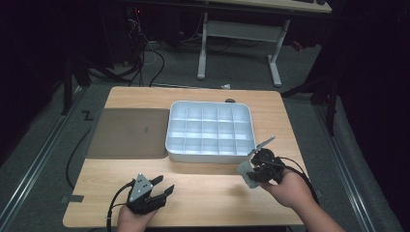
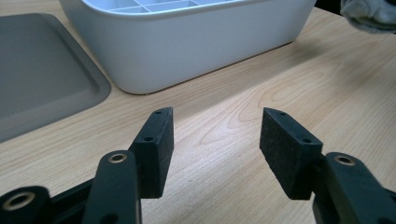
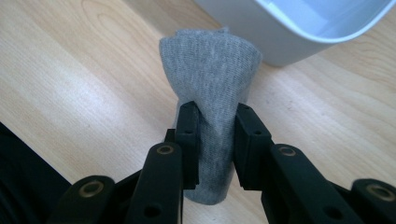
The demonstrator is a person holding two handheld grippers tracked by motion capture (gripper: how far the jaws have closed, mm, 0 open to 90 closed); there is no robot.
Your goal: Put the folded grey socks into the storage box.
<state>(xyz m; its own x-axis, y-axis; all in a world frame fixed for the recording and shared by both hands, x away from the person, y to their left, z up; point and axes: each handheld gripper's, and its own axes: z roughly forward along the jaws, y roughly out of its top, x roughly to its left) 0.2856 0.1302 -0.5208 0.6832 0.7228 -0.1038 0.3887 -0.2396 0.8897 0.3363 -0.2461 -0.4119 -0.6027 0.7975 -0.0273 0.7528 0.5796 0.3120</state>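
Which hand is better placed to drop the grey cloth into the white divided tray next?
The right. Its claw is already shut on the grey cloth, just beside the white divided tray. The left claw is open with nothing between its jaws, lower on the table and farther from the tray.

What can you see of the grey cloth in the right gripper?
The grey cloth looks like a soft, fine-ribbed knit, rolled or bunched into a narrow bundle. The right gripper is shut on it near its lower half; the top flares wider above the pads and a short end hangs below. In the high view it sits at the gripper's front, above the wooden table, just off the white divided tray's near right corner, not touching it.
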